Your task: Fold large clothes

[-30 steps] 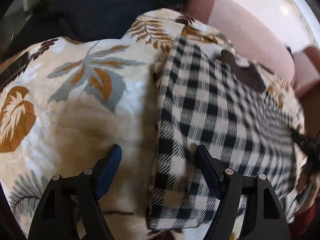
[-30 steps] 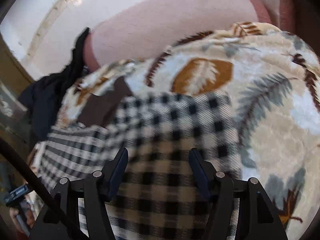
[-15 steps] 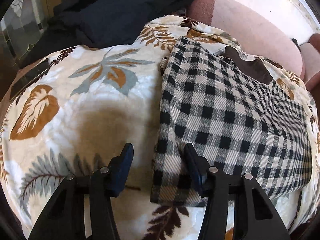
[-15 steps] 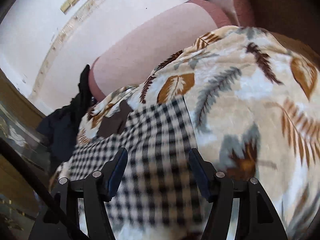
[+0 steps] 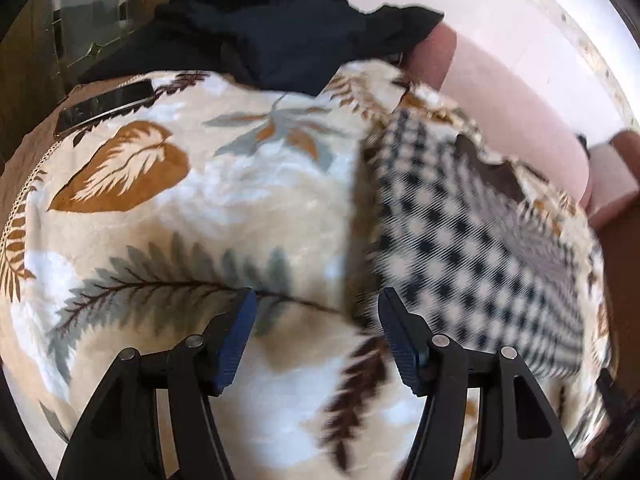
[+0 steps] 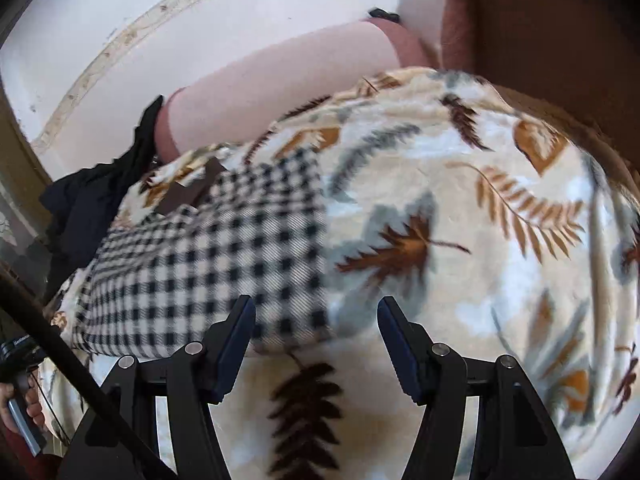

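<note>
left wrist view: the checked garment (image 5: 460, 248) lies folded into a neat rectangle on the leaf-print blanket (image 5: 192, 216), near its far edge by the pink cushion (image 5: 520, 100). left gripper (image 5: 316, 336) is opening, empty; right gripper (image 6: 316, 340) gapes, holding nothing. this fold looks done; the dark clothes (image 5: 280, 20) heaped at the far-left corner seem left.

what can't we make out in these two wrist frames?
- Left wrist: checked garment is motion-blurred; its collar and edges are unclear, its near right corner cut by the lens rim.
- Left wrist: dark clothes are a crumpled heap; kind unreadable.
- Left wrist: dark flat slab on the leaf-print blanket, maybe a phone; too distorted.
- Right wrist: hand at lower left, cut by the frame edge; what it holds is unclear.
</note>
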A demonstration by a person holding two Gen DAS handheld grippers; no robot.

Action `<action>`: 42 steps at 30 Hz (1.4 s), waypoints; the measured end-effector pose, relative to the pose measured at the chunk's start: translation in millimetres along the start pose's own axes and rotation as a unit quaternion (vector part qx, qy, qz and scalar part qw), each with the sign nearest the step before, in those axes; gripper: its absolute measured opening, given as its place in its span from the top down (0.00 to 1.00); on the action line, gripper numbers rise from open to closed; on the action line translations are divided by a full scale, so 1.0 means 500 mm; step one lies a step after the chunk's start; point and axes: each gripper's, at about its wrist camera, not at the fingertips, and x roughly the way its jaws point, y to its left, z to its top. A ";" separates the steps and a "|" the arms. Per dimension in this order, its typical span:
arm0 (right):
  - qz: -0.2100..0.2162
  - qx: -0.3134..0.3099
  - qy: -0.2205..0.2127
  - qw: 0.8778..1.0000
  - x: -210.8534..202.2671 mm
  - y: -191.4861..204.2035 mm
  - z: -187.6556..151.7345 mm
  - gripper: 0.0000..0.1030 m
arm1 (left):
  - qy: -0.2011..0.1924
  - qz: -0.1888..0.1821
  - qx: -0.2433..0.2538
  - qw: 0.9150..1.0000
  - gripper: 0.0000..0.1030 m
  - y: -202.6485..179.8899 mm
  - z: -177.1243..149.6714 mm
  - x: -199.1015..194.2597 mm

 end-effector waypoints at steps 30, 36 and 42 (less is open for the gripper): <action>-0.061 -0.011 0.107 0.992 0.138 -0.036 0.020 0.92 | 0.047 -0.028 0.075 0.996 0.93 -0.043 -0.020 0.049; -0.036 0.031 0.017 0.999 0.057 -0.058 0.049 0.90 | -0.033 0.021 0.058 0.998 0.91 -0.019 0.008 -0.021; 0.078 -0.056 0.027 0.995 0.087 0.103 0.073 0.82 | -0.046 -0.032 0.051 0.997 0.61 -0.086 0.038 0.002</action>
